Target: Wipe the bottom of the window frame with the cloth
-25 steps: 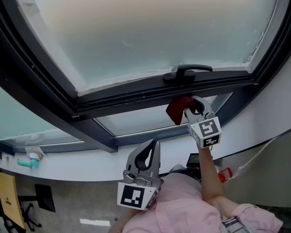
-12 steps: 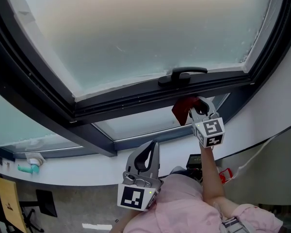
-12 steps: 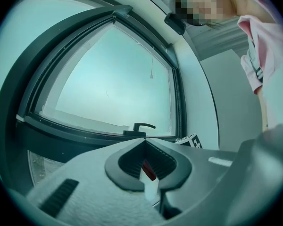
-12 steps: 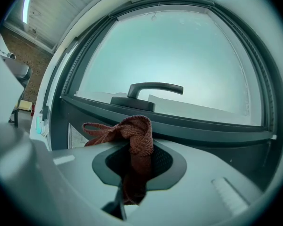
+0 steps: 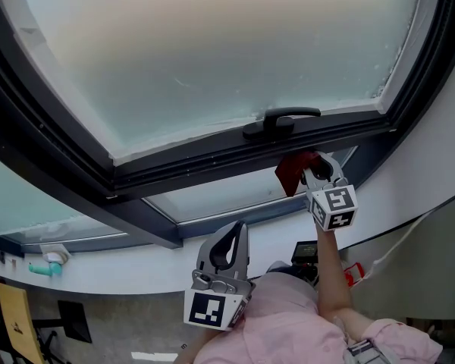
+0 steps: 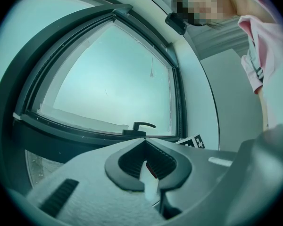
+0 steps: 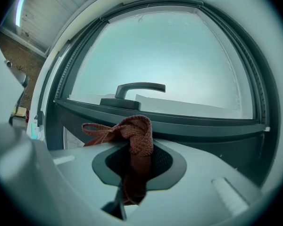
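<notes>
A: Progress?

B: Mid-wipe, I'm guessing. The right gripper (image 5: 316, 171) is clamping the red cloth (image 5: 290, 171) and holding it at the bottom of the window frame (image 5: 197, 165), at 6 o'clock of the handle (image 5: 280, 120). Contact isn't clear from here.

A: What's remaining?

B: No view is showing which stretch is clean. I'm judging most of the bottom run toward 9 o'clock is waiting.

A: Left gripper?

B: The left gripper (image 5: 229, 241) is hanging low at 6 o'clock, well apart from the frame. Its jaws are narrow and gripping nothing.

A: Room?

B: The handle is sticking out above the cloth. The frame's corner is closing in at 3 o'clock. A long open stretch is running toward 9 o'clock.
</notes>
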Available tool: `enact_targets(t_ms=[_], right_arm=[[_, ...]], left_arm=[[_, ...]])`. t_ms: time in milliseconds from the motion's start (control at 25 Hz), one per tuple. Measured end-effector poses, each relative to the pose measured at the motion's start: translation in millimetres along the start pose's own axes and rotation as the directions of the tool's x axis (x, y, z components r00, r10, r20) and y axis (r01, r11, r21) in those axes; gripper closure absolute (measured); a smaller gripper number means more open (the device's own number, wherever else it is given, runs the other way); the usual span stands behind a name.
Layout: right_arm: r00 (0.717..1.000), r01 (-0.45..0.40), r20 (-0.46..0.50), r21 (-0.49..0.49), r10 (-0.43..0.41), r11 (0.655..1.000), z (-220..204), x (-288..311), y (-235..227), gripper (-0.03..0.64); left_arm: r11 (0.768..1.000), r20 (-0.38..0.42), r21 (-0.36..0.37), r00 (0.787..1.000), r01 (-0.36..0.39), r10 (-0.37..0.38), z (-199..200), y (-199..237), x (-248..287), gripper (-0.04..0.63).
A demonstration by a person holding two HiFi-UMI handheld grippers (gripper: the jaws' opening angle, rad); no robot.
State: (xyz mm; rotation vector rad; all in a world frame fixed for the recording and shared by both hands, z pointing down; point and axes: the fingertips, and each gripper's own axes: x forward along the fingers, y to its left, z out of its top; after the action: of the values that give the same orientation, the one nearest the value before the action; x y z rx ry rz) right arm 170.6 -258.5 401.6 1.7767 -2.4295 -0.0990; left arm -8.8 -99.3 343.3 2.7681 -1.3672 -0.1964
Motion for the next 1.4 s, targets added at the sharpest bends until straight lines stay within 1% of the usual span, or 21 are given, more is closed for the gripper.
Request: enact_targets(t_ms=[160, 480, 920, 1160, 1400], right_arm=[[1.000, 0.008, 0.003, 0.002, -0.008, 1.000, -1, -2, -7, 0.551], [0.998, 0.058, -0.002, 0.005, -0.058, 0.998, -3, -5, -31, 0.549], [0.999, 0.041, -0.009, -0.003, -0.041, 0.999, -5, -7, -33, 0.551], [0.996, 0.085, -0.019, 0.017, -0.084, 0.996, -8, -9, -48, 0.551], [0.994, 0.111, -0.028, 0.018, -0.110, 0.994, -10, -11, -58, 0.551]], left_arm=[[1.000, -0.002, 0.001, 1.000, 0.007, -0.007, 0, -1, 4, 0.601], [1.000, -0.006, 0.004, 1.000, 0.009, -0.009, 0, 0, 10, 0.601], [1.000, -0.013, 0.001, 1.000, 0.010, -0.010, -4, -4, 16, 0.601], [1.000, -0.016, -0.002, 1.000, 0.021, -0.021, -6, -7, 21, 0.601], [1.000, -0.022, -0.004, 0.999, 0.025, -0.025, -8, -8, 24, 0.601]])
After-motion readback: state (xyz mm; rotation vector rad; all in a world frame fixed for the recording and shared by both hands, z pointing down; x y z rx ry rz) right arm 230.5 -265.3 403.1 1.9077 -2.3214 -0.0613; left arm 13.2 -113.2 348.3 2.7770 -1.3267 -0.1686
